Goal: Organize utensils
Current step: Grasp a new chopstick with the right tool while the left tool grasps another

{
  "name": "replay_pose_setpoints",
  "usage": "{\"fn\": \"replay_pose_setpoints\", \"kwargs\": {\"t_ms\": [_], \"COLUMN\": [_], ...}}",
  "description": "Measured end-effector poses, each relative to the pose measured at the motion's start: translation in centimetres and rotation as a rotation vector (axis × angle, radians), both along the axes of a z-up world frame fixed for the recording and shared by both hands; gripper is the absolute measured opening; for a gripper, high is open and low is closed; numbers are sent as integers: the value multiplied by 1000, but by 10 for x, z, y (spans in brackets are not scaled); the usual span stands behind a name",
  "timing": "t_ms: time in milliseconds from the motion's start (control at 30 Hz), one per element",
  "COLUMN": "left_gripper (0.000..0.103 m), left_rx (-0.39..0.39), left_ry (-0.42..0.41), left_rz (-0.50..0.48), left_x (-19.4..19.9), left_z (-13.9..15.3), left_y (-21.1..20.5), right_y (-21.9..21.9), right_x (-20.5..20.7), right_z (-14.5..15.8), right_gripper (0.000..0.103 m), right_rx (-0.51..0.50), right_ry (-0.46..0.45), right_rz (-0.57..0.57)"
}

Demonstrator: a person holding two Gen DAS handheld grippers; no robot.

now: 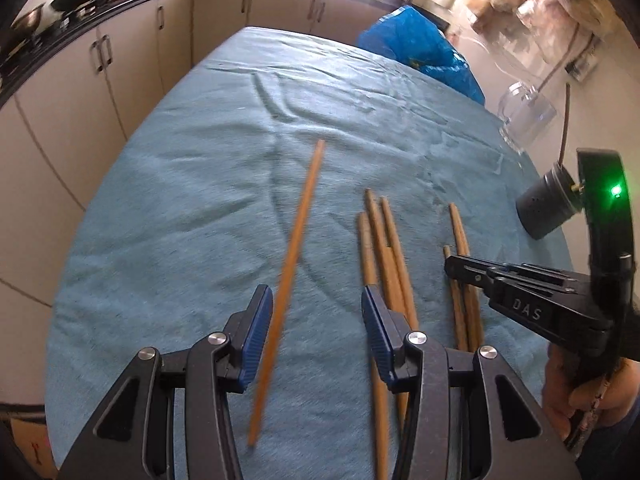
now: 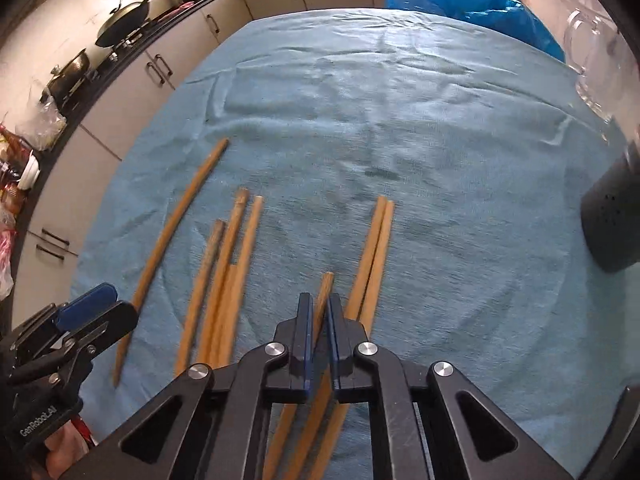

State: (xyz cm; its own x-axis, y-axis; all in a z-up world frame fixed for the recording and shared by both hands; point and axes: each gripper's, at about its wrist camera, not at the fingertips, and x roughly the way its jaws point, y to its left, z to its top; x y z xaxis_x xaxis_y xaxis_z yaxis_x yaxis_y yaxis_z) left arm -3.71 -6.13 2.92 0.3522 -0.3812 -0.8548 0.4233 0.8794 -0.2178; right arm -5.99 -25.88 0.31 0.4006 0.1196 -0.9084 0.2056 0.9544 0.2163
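The left gripper (image 1: 316,336) sits lowest in its own view, jaws spread wide and empty, with a lone chopstick (image 1: 294,258) running up between them, closer to the left pad and touched by neither. It looks lined up for a pick, since the stick lies roughly along the gap. Just past the right pad a cluster of chopsticks (image 1: 384,256) lies side by side, partly hidden under that finger. In the other view the right gripper (image 2: 318,322) has its jaws pressed nearly together on a short chopstick (image 2: 325,292) whose end pokes out ahead of the pads; the pinch seems firm, though whether the stick is lifted or resting on the cloth I cannot tell. Just right of those jaws a pair (image 2: 376,252) lies flush together, probably already matched. Farther out to the right a dark holder (image 2: 612,220) stands near the edge of the blue cloth (image 2: 400,120), likely where the sticks belong, and it is well apart from all of them. Beyond it stand a glass mug (image 1: 524,116) and a blue bag (image 1: 424,46).
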Motion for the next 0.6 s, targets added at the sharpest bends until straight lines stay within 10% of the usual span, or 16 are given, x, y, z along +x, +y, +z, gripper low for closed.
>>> {"fn": "replay_pose_setpoints", "kwargs": {"t_ms": [600], "left_gripper": [28], "left_rx": [255], "left_ry": [-72], "left_rz": [-75], "left_x": [36], "left_z": [-20], "left_y": [-75], "right_y": [-31], "right_x": [-20], "right_z": [-4], "right_gripper": [7], "right_rx": [76], "right_ry": [-22], "right_rz": [-45]}}
